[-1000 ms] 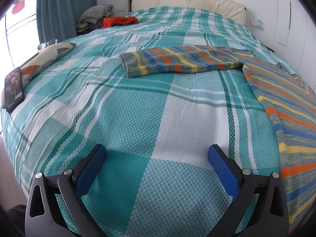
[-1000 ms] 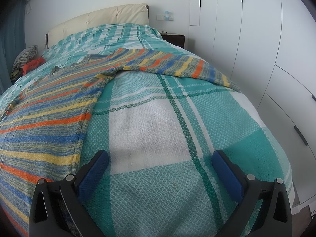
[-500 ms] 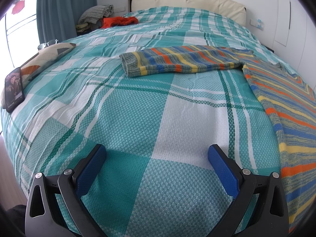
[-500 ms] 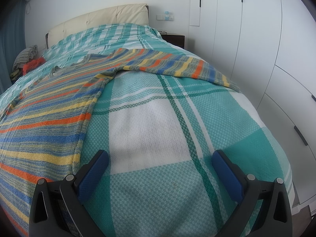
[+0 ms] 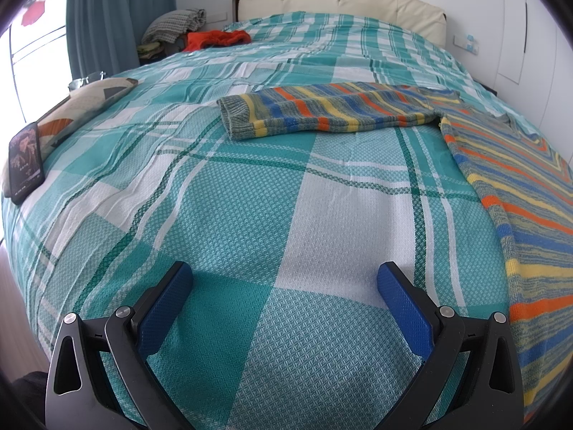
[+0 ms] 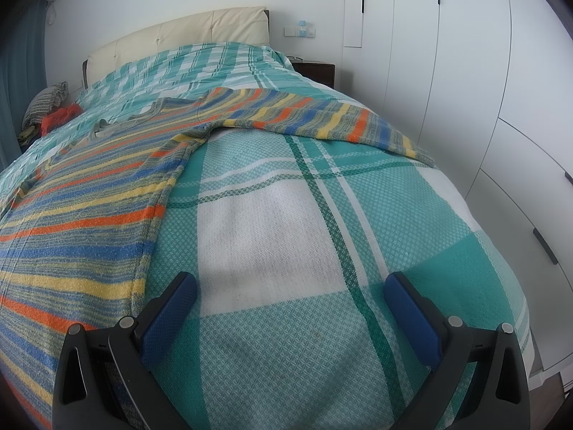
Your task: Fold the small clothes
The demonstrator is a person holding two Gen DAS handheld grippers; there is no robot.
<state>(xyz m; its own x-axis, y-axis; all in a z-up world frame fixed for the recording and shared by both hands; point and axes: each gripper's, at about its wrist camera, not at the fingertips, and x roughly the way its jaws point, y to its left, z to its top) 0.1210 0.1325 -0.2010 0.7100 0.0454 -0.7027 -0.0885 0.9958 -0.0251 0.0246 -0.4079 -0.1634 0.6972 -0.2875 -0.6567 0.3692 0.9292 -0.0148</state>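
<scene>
The striped sweater lies flat, sleeves spread, probably ready for folding; left gripper and right gripper hover, jaws wide, empty, lower frame.

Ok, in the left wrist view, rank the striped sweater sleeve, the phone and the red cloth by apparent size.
1. striped sweater sleeve
2. phone
3. red cloth
The last two look close; the cloth lies farther away, so that order is unsure.

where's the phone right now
In the left wrist view, the phone lies at the far left edge of the bed, leaning on a patterned cushion near the window, well away from the striped sweater.
</scene>
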